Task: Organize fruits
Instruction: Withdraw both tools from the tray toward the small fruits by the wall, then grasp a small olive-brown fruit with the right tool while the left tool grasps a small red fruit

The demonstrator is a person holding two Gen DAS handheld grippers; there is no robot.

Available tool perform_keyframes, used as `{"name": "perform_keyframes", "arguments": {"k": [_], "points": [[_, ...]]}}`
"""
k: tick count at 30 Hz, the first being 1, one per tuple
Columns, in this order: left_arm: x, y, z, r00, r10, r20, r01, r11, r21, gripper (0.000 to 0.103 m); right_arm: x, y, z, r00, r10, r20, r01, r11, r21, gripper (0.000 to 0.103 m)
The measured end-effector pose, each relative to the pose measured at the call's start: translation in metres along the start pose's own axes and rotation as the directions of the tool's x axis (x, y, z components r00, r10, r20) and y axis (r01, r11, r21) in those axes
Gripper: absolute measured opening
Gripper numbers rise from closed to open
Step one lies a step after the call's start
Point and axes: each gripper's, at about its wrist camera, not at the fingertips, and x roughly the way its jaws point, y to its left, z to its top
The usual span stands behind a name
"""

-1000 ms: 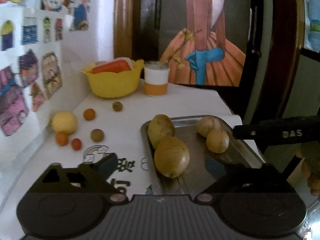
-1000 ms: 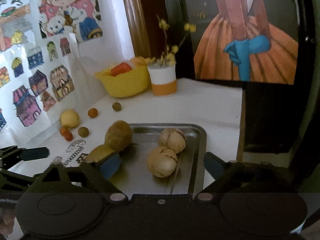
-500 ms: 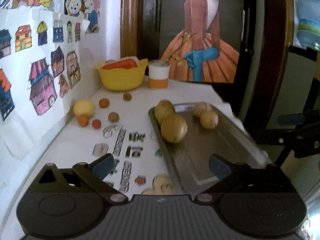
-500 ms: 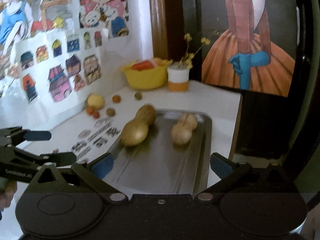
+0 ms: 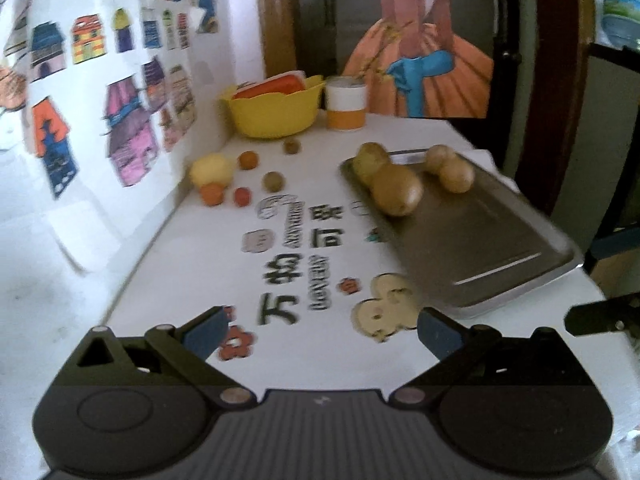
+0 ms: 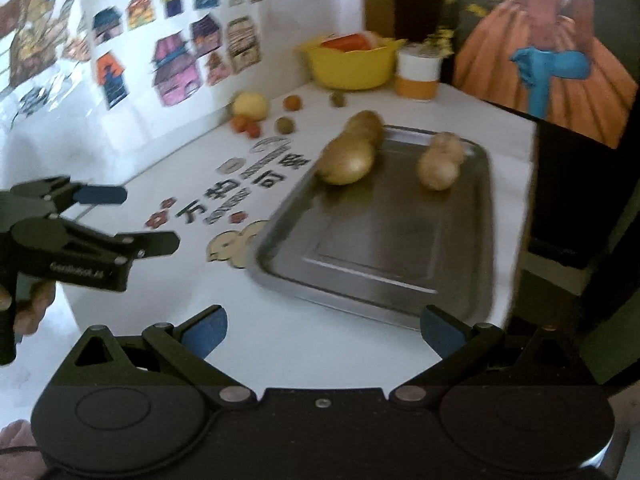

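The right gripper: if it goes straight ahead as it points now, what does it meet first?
Probably the metal tray: its near rim lies just ahead of the open right gripper. Height above the table is unclear, so it may pass over the rim.

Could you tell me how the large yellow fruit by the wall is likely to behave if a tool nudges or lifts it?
The large yellow fruit looks round and smooth, so it would probably roll when nudged, perhaps into the small orange fruit next to it. Its skin looks firm, likely stiff under the pads. It is the bulkiest loose piece, so probably the heaviest.
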Motion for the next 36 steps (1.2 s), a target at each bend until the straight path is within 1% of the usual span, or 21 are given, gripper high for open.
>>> {"name": "perform_keyframes", "arguments": {"k": [6,11,14,18,22,26,28,31,34,36], "points": [[0.005,0.034,0.003,0.997,0.067,-0.039,-0.07,0.995,-0.076,0.103,0.018,0.024,0.026,0.998,0.056,-0.01,-0.057,0.994,-0.098,0.102],[0.012,0.056,0.009,0.991,0.123,-0.048,-0.128,0.987,-0.102,0.103,0.037,0.036,0.049,0.996,0.088,-0.017,-0.089,0.98,-0.179,0.102],[0.019,0.067,0.016,0.988,0.147,-0.047,-0.152,0.98,-0.126,0.103,0.048,0.038,0.064,0.995,0.098,-0.002,-0.096,0.973,-0.208,0.102],[0.032,0.077,0.029,0.985,0.171,-0.026,-0.173,0.971,-0.163,0.103,0.062,0.032,0.087,0.994,0.096,0.046,-0.082,0.966,-0.246,0.102],[0.05,0.083,0.045,0.984,0.176,0.015,-0.17,0.968,-0.182,0.103,0.077,0.017,0.114,0.993,0.07,0.1,-0.043,0.966,-0.255,0.102],[0.07,0.085,0.056,0.984,0.174,0.044,-0.162,0.968,-0.193,0.103,0.097,-0.002,0.144,0.988,0.076,0.131,-0.044,0.972,-0.23,0.102],[0.08,0.087,0.062,0.985,0.165,0.051,-0.152,0.968,-0.198,0.103,0.109,-0.008,0.16,0.986,0.09,0.138,-0.058,0.975,-0.216,0.102],[0.096,0.088,0.072,0.987,0.151,0.059,-0.138,0.974,-0.179,0.103,0.134,-0.017,0.185,0.986,0.113,0.126,-0.09,0.98,-0.178,0.102],[0.111,0.087,0.08,0.988,0.134,0.071,-0.122,0.981,-0.148,0.103,0.16,-0.021,0.204,0.979,0.175,0.1,-0.159,0.975,-0.153,0.102],[0.123,0.087,0.084,0.99,0.119,0.075,-0.108,0.985,-0.132,0.103,0.176,-0.021,0.214,0.976,0.2,0.085,-0.186,0.972,-0.144,0.101]]}}
